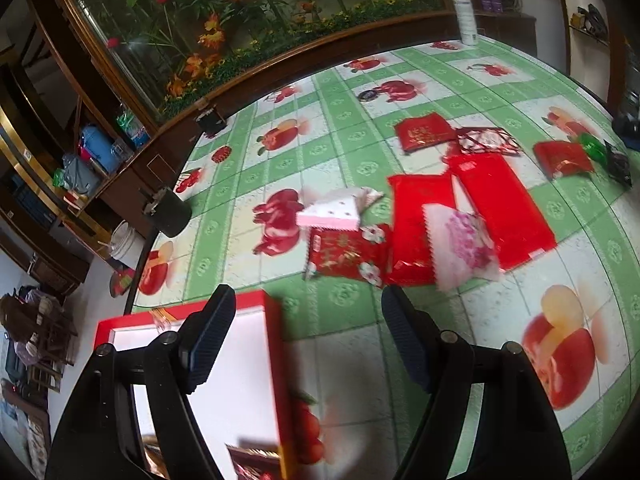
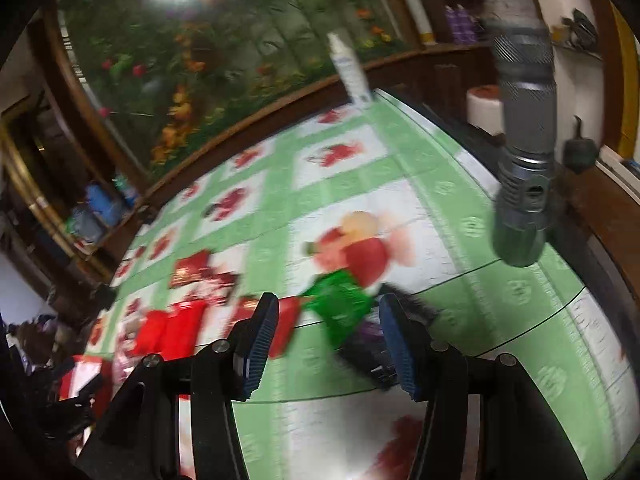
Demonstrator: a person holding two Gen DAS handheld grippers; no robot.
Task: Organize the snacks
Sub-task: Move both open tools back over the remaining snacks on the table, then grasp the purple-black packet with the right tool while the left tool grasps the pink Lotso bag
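A green-checked, fruit-printed tablecloth (image 1: 344, 152) fronts a floral mural (image 1: 224, 20). Glossy red snack packets (image 1: 412, 232) lie scattered at 12 o'clock. Left gripper (image 1: 308, 340) and right gripper (image 2: 326, 344) gape wide, empty.

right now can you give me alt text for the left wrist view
The open left tool hovers over a green fruit-print tablecloth, with a red-rimmed white-lined box beneath its left finger. Red snack packets and a pink-flowered translucent pouch lie scattered ahead.

Bright daylight, fisheye warp, motion blur
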